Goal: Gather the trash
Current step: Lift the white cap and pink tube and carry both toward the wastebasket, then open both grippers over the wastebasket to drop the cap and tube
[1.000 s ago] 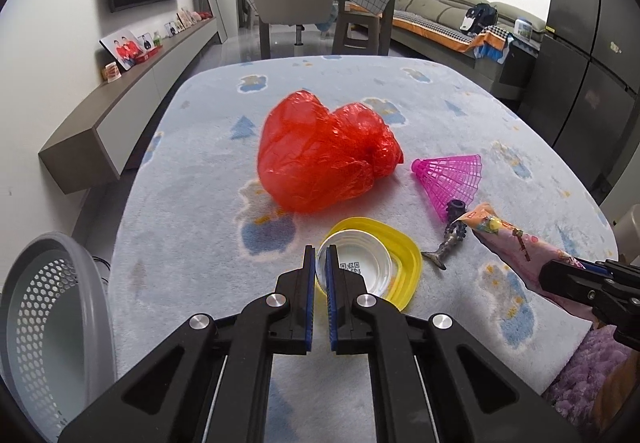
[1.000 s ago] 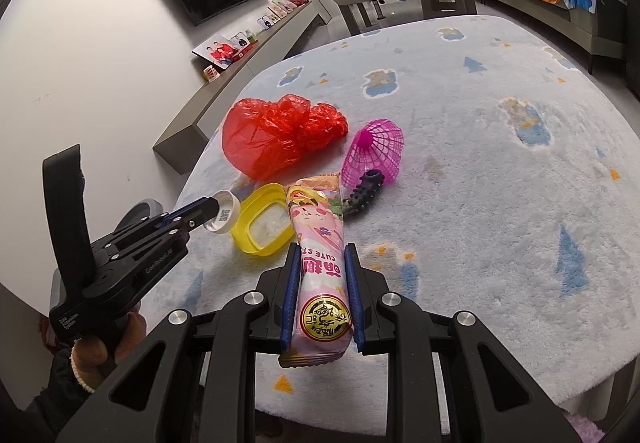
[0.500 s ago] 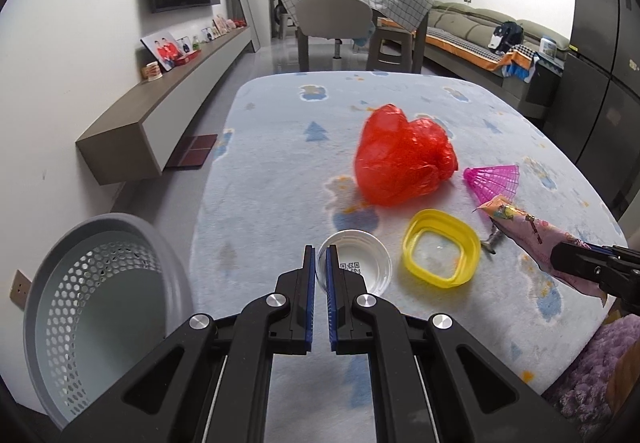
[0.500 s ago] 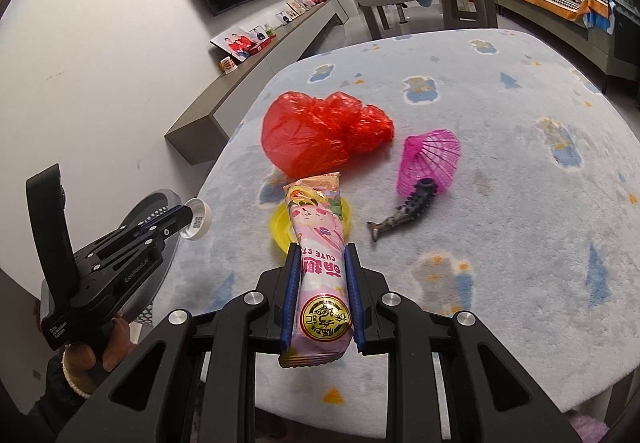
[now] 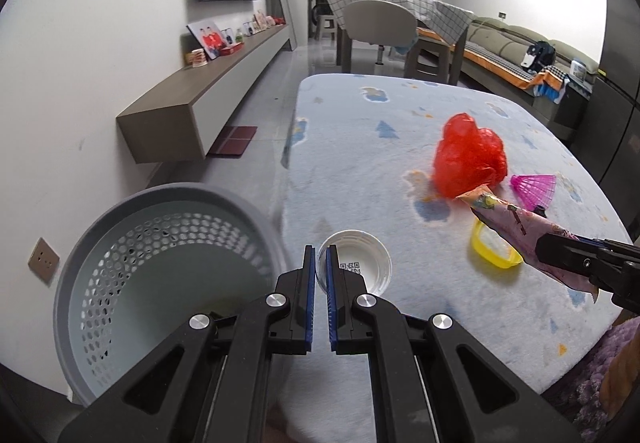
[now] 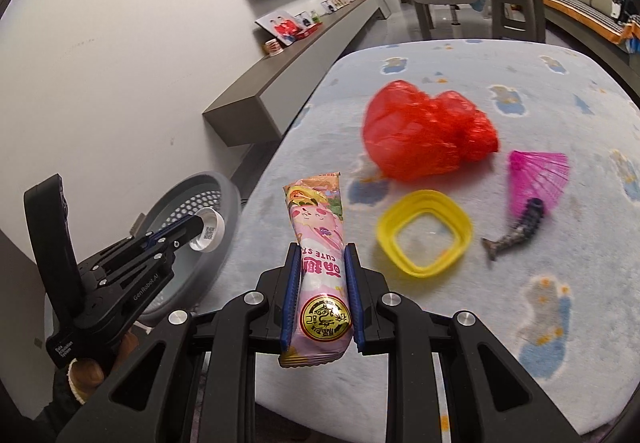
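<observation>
My left gripper point(image 5: 319, 255) is shut on the rim of a white round cap point(image 5: 354, 267) and holds it just past the table's left edge, beside the rim of a grey perforated basket point(image 5: 120, 263) on the floor. In the right wrist view the same cap point(image 6: 208, 231) hangs over the basket point(image 6: 230, 199). My right gripper point(image 6: 322, 255) is shut on a pink snack wrapper point(image 6: 320, 227) above the table's front left part. A red plastic bag point(image 6: 424, 135) and a yellow ring lid point(image 6: 386, 235) lie on the table.
A pink shuttlecock point(image 6: 536, 175) and a dark fish-shaped toy point(image 6: 516, 231) lie right of the yellow lid. The table wears a pale blue fleece cover point(image 5: 360, 147). A grey wall shelf point(image 5: 180, 115) runs along the left wall. A chair point(image 5: 380, 23) stands beyond.
Both grippers have moved left with their loads. The basket now fills the lower left of the left wrist view, and the table items have slid to the right in both views.
</observation>
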The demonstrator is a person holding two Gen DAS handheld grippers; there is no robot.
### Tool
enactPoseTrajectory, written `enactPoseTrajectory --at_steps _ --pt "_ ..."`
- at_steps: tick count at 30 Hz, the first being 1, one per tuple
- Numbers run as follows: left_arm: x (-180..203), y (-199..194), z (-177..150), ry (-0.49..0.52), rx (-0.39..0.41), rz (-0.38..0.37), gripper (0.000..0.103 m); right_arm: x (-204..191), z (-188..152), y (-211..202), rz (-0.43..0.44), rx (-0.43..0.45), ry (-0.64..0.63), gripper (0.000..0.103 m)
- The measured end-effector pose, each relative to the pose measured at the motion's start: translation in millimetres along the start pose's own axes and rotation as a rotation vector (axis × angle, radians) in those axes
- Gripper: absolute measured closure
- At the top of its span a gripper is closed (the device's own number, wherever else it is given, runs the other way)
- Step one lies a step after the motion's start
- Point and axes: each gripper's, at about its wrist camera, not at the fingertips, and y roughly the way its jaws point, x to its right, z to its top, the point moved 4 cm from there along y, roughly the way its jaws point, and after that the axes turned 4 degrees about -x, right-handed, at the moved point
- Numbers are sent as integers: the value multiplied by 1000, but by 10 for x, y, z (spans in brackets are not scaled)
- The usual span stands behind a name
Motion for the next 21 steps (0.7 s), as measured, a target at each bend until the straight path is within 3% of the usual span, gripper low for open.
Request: enactPoseTrajectory --at_steps 21 --pt "-1068 -125 -220 -181 -13 104 97 -953 248 659 92 -71 -140 81"
